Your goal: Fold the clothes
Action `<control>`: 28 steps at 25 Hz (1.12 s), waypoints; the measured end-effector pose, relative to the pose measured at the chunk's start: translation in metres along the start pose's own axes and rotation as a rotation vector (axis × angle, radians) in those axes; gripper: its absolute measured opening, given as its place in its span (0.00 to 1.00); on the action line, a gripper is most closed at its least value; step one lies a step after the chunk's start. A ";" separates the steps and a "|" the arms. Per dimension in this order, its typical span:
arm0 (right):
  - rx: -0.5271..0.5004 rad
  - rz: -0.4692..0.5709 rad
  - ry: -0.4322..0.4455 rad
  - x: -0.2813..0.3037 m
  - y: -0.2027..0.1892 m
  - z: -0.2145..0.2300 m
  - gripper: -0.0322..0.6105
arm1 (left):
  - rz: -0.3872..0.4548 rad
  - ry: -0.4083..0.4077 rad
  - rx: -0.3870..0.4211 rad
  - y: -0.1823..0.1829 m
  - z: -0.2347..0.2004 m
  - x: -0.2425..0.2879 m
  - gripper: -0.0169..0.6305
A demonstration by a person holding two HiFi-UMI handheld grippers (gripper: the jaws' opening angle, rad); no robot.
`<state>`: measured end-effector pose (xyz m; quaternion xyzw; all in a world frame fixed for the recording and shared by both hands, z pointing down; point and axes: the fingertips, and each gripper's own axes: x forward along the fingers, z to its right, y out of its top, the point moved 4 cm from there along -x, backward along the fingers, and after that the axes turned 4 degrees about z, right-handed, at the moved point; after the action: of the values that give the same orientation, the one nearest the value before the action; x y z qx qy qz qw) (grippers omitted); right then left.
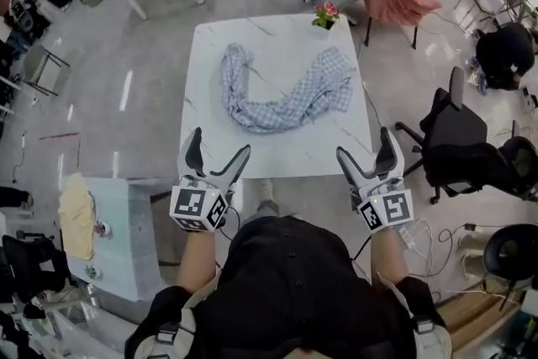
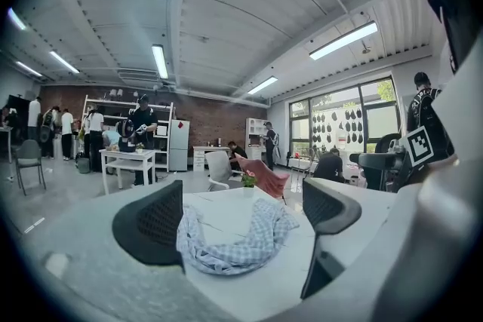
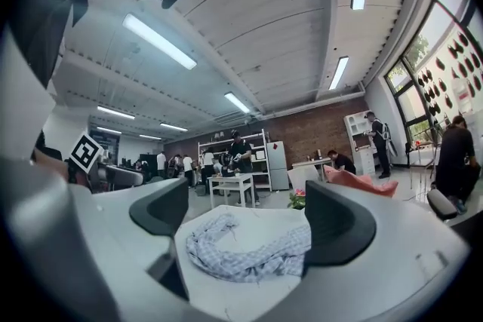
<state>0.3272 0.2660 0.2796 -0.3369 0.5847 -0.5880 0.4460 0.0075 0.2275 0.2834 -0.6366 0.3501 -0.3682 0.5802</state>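
Item: checked garment (image 1: 282, 92), crumpled in a U shape at the middle of the white table (image 1: 277, 160), both ends pointing to the far edge, unfolded. Left hand-held gripper (image 1: 219, 145): above the near edge by the near-left corner, jaws apart, nothing between them. Right hand-held gripper (image 1: 366, 145): above the near edge by the near-right corner, jaws apart, likewise empty. Step in hand, as judged: reach and spread. Advice: take one bunched end in each hand-held gripper, pinch a single layer at a hem or corner, draw the ends apart and lay the cloth flat before any fold. Container: small flower pot (image 1: 326, 15) at the far-right corner, holding pink blooms; keep dragged cloth off it.
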 end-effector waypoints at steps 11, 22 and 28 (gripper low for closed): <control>-0.063 -0.037 -0.012 0.106 -0.008 -0.015 0.76 | 0.018 -0.037 -0.020 0.000 -0.082 0.064 0.79; -0.013 -0.150 0.038 0.205 -0.054 -0.039 0.72 | -0.119 -0.133 -0.033 -0.033 -0.152 0.114 0.77; 0.012 -0.245 0.097 0.246 -0.091 -0.059 0.57 | -0.185 -0.146 -0.066 -0.062 -0.185 0.123 0.70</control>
<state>0.1691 0.0557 0.3330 -0.3742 0.5565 -0.6571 0.3443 -0.0934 0.0365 0.3634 -0.7101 0.2587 -0.3608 0.5464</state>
